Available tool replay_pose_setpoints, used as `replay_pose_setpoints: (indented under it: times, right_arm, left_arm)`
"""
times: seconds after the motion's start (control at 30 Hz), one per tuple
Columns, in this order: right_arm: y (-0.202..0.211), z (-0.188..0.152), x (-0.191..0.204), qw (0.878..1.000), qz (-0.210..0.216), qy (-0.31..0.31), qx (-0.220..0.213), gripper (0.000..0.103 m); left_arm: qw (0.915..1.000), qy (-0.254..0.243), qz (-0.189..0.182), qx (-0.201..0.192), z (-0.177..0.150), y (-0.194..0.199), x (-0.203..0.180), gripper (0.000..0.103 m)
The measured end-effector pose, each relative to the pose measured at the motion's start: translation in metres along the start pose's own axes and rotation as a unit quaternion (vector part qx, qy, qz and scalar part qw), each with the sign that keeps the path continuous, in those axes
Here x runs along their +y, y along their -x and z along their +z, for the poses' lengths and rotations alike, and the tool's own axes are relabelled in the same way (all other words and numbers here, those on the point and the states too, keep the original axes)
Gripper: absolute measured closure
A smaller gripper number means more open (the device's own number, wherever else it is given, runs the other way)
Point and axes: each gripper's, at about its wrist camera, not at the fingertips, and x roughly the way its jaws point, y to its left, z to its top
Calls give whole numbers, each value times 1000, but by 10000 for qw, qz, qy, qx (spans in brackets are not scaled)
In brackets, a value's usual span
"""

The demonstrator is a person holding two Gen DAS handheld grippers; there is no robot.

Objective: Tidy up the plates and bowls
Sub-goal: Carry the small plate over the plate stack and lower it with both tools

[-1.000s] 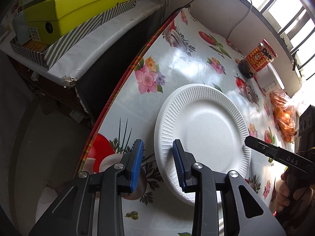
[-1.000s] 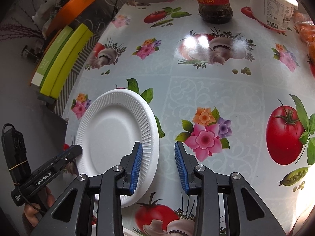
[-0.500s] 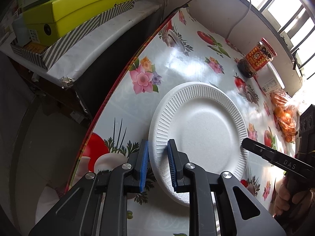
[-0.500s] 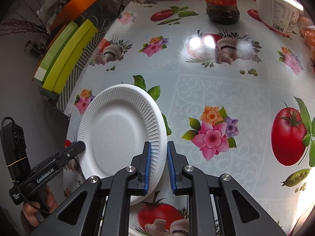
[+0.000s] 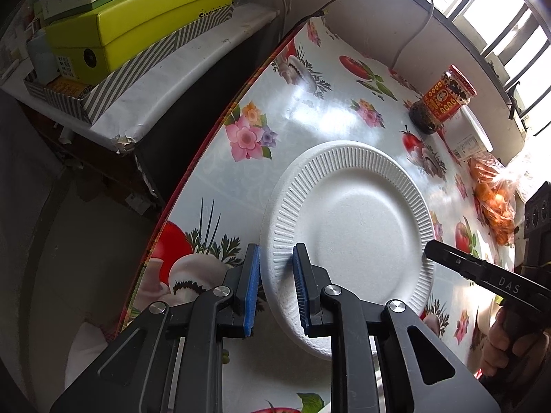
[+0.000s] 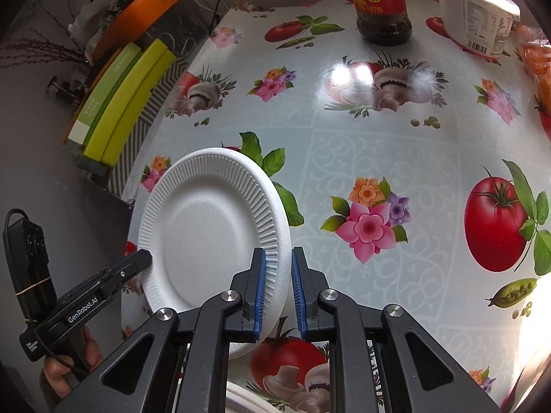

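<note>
- the left gripper point(image 5: 275, 289) has its blue pads clamped on the near-left rim of the white foam plate point(image 5: 358, 227).
- the right gripper point(image 6: 278, 287) is closed on the opposite rim of the same plate point(image 6: 206, 237), pads pressing both faces.
- the plate sits by the table's left edge point(image 5: 206, 144), held from both sides, seemingly tilted off the cloth.
- progress looks early: one plate gripped, nothing stacked yet; another white rim point(image 6: 248, 397) shows just below the right gripper, possibly the stacking spot.
- the drop-off lies close on the left; the floral tablecloth point(image 6: 396, 158) is open rightward, with the sauce jar point(image 6: 382, 3), white tub point(image 6: 475, 10) and orange bag point(image 5: 496, 203) well apart at the far side.
</note>
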Motion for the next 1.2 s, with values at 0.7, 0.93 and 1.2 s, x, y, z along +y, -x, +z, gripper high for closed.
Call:
replay_pose_setpoints:
  times: [0.7,0.93,1.2]
  right_arm:
    - [55,-48,4,9998,98,133,-135,88]
    - [67,-71,1,9997,130,139,-147,88]
    - [83,-94,0,9992,134,275,-239,88]
  left_arm:
    - [9997,-116,-186,-133,-45,49,-13,83]
    - [9994,-204,-228,-173,-66,63,-20,83]
    - [9989,-275,-299,-220,-87,73,-24,83]
